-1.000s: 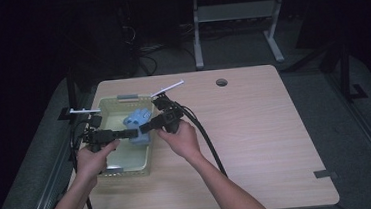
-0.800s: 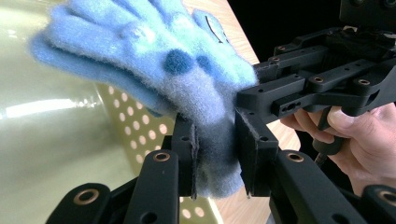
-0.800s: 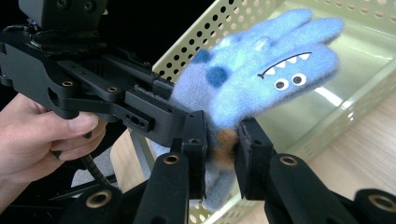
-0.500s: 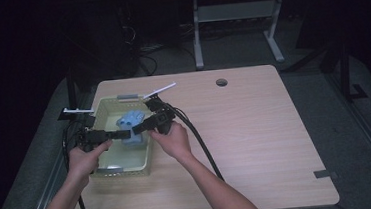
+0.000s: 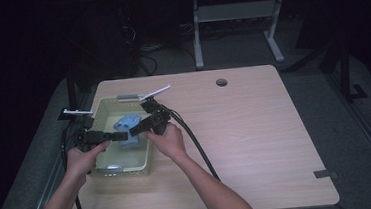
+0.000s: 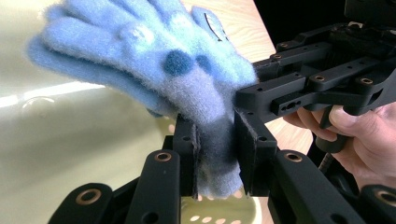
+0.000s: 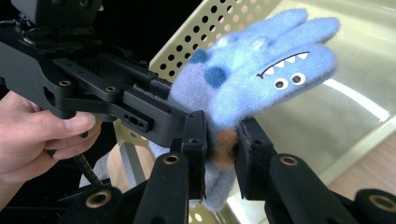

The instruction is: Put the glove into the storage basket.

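Blue fuzzy gloves with a monster face hang over a pale green perforated basket at the table's left. Both grippers pinch them at the cuff end from opposite sides. In the left gripper view, my left gripper is shut on the gloves, with the right gripper's black body close at the right. In the right gripper view, my right gripper is shut on the gloves near a brown spot. From above, the left gripper and right gripper almost meet.
The basket's glossy floor lies just below the gloves. A grey clip sits at its back rim. Black cables trail over the wooden table, which has a round hole near its far edge.
Both hands have shifted toward the near left and sunk a little, carrying the gloves lower over the basket. Both grips stay as they were.
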Action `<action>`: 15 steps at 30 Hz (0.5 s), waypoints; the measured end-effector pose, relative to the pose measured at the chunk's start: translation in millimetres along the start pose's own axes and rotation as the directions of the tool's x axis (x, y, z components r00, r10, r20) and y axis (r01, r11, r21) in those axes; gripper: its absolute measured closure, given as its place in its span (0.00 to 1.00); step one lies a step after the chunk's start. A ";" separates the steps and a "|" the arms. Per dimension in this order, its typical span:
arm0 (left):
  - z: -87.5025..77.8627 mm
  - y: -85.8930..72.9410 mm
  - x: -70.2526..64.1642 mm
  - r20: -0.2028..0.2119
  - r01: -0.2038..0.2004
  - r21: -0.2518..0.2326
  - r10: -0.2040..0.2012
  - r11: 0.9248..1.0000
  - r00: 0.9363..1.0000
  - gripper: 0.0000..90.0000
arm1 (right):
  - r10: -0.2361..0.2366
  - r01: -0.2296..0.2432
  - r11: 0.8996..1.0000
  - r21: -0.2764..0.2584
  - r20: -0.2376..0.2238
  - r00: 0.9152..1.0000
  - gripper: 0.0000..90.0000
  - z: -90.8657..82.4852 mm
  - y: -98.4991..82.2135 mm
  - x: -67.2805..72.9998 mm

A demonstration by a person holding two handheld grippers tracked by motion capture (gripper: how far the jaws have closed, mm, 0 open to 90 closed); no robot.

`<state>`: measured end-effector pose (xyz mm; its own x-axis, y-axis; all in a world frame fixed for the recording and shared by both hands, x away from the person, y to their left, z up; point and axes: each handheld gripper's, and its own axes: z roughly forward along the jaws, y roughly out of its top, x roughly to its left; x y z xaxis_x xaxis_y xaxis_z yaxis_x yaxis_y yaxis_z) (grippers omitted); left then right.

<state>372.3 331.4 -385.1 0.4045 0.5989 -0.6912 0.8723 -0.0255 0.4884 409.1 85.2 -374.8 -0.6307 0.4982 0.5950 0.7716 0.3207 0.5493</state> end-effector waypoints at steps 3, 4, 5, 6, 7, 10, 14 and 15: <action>0.8 -0.2 4.9 -0.001 0.013 0.007 -0.013 1.000 1.000 0.79 | 0.004 -0.004 1.000 0.004 0.000 1.000 0.84 4.5 -0.1 -1.7; 0.8 -0.3 6.9 -0.002 0.016 0.013 -0.016 1.000 1.000 0.79 | 0.009 -0.009 1.000 0.006 -0.002 1.000 0.84 6.3 -0.1 -2.3; 0.8 -0.3 8.6 -0.003 0.021 0.017 -0.021 1.000 1.000 0.80 | 0.013 -0.013 1.000 0.008 -0.002 1.000 0.84 8.3 -0.3 -3.1; 1.0 -0.6 9.7 -0.006 0.025 0.017 -0.025 1.000 1.000 0.80 | 0.011 -0.011 1.000 0.012 -0.004 1.000 0.84 9.9 -0.3 -4.0; 1.0 -0.8 11.0 -0.008 0.021 0.021 -0.021 1.000 1.000 0.80 | 0.019 -0.019 1.000 0.015 0.000 1.000 0.84 11.5 -0.4 -4.4; 1.6 -1.6 14.0 -0.022 0.020 0.032 -0.019 0.999 1.000 0.80 | 0.023 -0.023 0.999 0.027 -0.001 1.000 0.83 16.6 -0.4 -5.9; 1.7 -1.1 17.6 -0.037 0.019 0.045 -0.017 0.999 0.999 0.81 | 0.033 -0.033 0.999 0.039 0.002 0.999 0.83 22.3 -0.4 -7.6; 1.8 -0.8 18.7 -0.038 0.024 0.045 -0.023 0.999 0.999 0.81 | 0.026 -0.026 0.999 0.036 -0.001 1.000 0.83 24.7 -0.1 -9.5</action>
<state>379.7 341.2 -399.4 0.3739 0.6291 -0.6815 0.8935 -0.0472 0.4467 417.1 100.4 -395.0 -0.6108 0.5058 0.6092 0.7900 0.3369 0.5123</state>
